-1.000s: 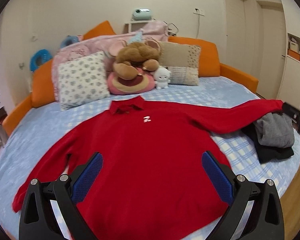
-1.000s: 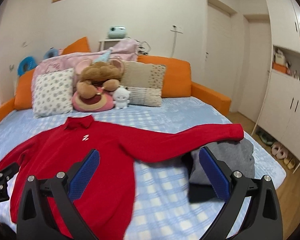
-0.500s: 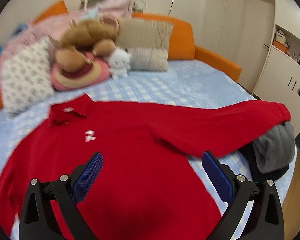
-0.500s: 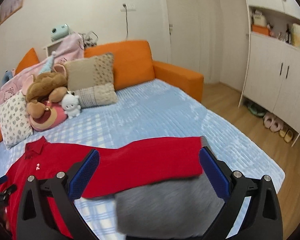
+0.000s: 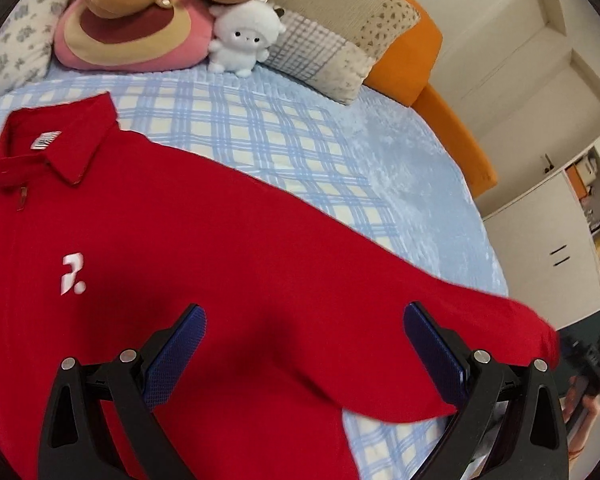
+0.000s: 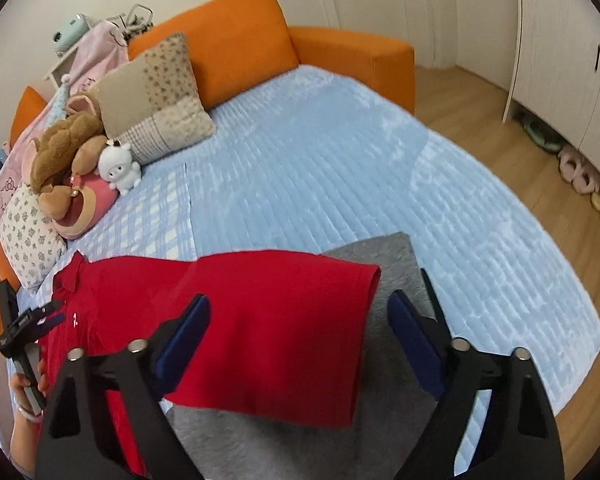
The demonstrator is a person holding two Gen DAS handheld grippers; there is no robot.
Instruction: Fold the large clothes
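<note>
A red long-sleeved polo shirt [image 5: 204, 264] lies spread face up on the blue bed [image 5: 380, 152], collar at the upper left, white logo on the chest. Its right sleeve stretches out to the right. My left gripper [image 5: 304, 354] is open and empty, low over the shirt near the sleeve's shoulder end. My right gripper [image 6: 298, 340] is open and empty, just above the sleeve's cuff end [image 6: 292, 320], which lies over a folded grey garment [image 6: 380, 272]. The left gripper also shows at the left edge of the right wrist view [image 6: 28, 320].
Pillows and plush toys [image 5: 148, 16] are piled at the head of the bed against the orange frame [image 6: 236, 40]. White wardrobes [image 6: 572, 60] and slippers [image 6: 576, 168] stand on the wooden floor at the right. Bare blue bedding [image 6: 340, 152] lies beyond the sleeve.
Both grippers have come down and closer to the shirt. The left moved right toward the sleeve's shoulder end; the right moved over the cuff. Both stayed open.
</note>
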